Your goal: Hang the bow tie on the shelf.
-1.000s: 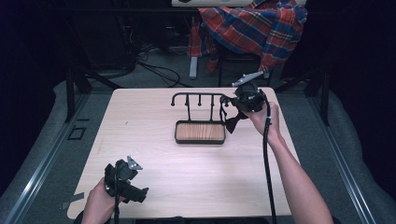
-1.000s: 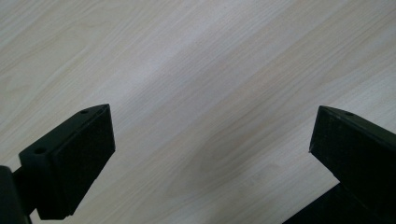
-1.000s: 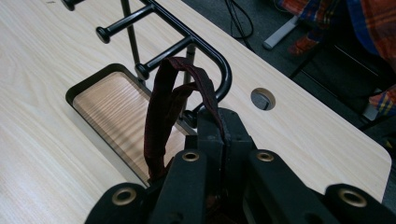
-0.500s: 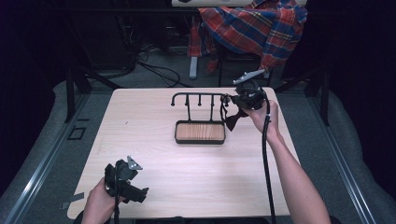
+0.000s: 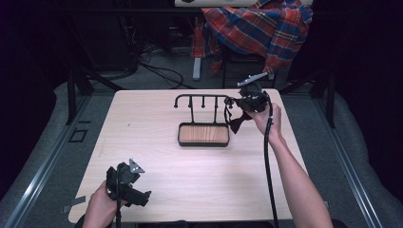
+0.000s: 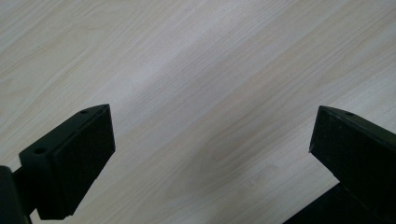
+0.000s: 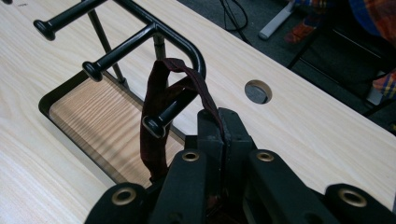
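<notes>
Just dark fabric strap [image 7: 161, 100] over tubular black rack [image 7: 140, 35]

Straight past your right claw [image 5: 234, 102], beyond the far edge of the surface [image 5: 157, 123], a red, blue and white plaid cloth [image 5: 259, 28] hangs over a dark frame. To the left of that cloth, farther from the claw, black cables [image 5: 161, 71] loop across the grey floor [image 5: 43, 142] beside a pale bar [image 5: 196, 71]. Just to the right of the claw's tips, a round hole [image 7: 258, 91] is cut into the pale wood. Well off to the left of your left claw [image 5: 140, 195], a black square outline [image 5: 77, 136] is marked on the floor, and a metal rail [image 5: 33, 190] runs along it.
</notes>
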